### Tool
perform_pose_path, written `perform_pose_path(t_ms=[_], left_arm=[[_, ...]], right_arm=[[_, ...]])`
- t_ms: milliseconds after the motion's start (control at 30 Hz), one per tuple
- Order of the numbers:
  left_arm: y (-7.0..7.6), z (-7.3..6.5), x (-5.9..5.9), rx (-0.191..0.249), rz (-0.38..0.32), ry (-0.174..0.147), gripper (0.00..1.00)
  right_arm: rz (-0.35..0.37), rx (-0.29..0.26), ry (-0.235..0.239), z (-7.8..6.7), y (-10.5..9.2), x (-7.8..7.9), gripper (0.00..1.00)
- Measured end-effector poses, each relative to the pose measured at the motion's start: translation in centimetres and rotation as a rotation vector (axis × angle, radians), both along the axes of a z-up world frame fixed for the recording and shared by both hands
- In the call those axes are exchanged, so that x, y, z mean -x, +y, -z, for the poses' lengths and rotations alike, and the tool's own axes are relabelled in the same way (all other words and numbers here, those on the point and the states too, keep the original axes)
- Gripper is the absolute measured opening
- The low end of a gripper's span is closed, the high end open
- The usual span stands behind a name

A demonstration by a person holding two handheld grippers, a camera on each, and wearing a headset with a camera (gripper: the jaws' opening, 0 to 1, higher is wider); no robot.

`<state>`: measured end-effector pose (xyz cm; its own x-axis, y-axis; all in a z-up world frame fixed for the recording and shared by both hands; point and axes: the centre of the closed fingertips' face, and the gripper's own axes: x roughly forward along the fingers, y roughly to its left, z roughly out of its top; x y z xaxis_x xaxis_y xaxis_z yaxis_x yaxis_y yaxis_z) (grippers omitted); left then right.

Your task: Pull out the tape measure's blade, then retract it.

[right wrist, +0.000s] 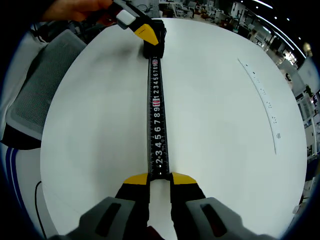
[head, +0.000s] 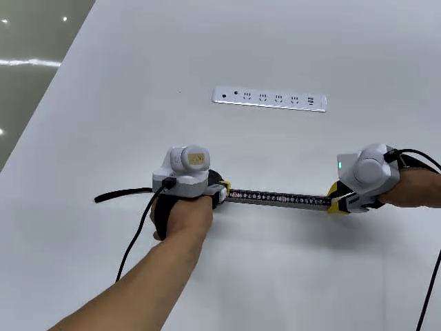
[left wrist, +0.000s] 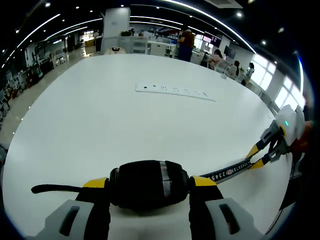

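While the left gripper clamps the case, the right gripper pinches the blade, numerals legible close-up.

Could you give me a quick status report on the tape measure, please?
Left gripper shut on black round tape measure case. Right gripper shut on tip of black numbered blade, drawn out over white table. White power strip beyond, clear of blade.

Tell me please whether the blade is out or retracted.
Out: blade runs from the case in the left gripper to the right gripper.
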<state>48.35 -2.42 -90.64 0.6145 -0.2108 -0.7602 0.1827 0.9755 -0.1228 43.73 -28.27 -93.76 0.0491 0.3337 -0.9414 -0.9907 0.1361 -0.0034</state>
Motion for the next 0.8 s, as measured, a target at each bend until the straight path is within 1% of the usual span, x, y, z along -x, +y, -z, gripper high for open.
perform_pose_path(t_ms=[100,333,533,800], left_arm=[[0.00,0.04,-0.04,-0.001,0.005,0.007,0.61],[0.05,0.01,-0.02,-0.006,0.015,-0.019,0.60],[0.13,-0.08,-0.05,-0.010,0.024,-0.034,0.59],[0.12,-0.10,-0.05,-0.008,0.036,-0.045,0.59]], right_arm=[[0.000,0.004,0.001,0.10,-0.03,-0.05,0.15],[0.000,0.013,0.001,-0.10,0.24,0.19,0.15],[0.007,0.005,0.004,-0.27,0.48,0.29,0.15],[0.005,0.001,0.005,-0.40,0.83,0.34,0.15]])
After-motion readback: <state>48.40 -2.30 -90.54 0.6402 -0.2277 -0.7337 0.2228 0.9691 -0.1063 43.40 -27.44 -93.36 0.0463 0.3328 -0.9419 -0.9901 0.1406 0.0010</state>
